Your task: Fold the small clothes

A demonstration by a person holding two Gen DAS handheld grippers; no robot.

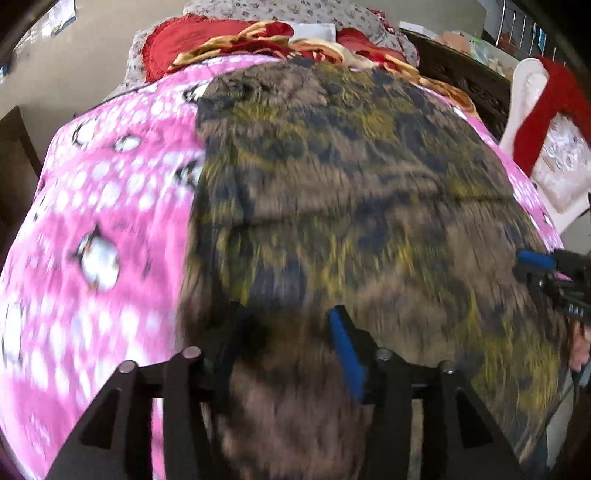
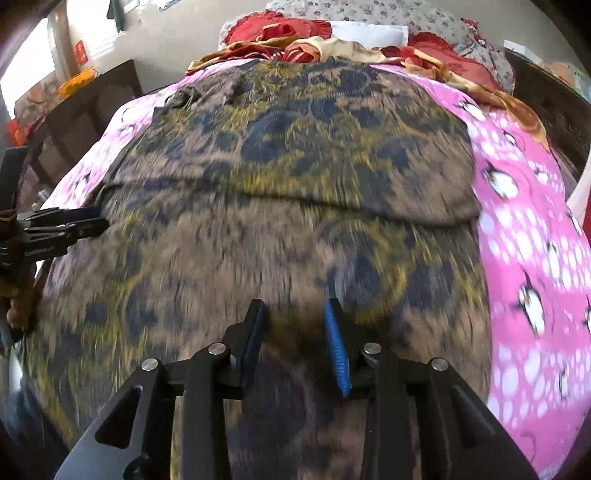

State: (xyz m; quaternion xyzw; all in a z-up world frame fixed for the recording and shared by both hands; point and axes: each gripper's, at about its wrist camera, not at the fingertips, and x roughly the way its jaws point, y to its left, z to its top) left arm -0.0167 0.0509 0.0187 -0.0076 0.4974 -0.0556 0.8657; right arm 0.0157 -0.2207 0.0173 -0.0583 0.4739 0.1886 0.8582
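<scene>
A brown garment (image 1: 351,192) with olive and navy print lies spread on a pink penguin blanket (image 1: 110,206), blurred by motion. In the right wrist view the garment (image 2: 280,236) shows a fold line across its middle. My left gripper (image 1: 286,315) hovers over the garment's near part, jaws apart, with cloth seen below the gap but nothing pinched. My right gripper (image 2: 294,306) stands the same way, its blue pads apart over the cloth. Each gripper appears in the other's view: the right gripper (image 1: 535,262) at the garment's right edge, the left gripper (image 2: 85,225) at its left edge.
Red and gold pillows (image 1: 229,40) and floral bedding (image 2: 369,14) are heaped at the bed's far end. A white chair with a red cloth (image 1: 546,110) stands to the right. Dark wooden furniture (image 2: 85,107) stands on the bed's left side.
</scene>
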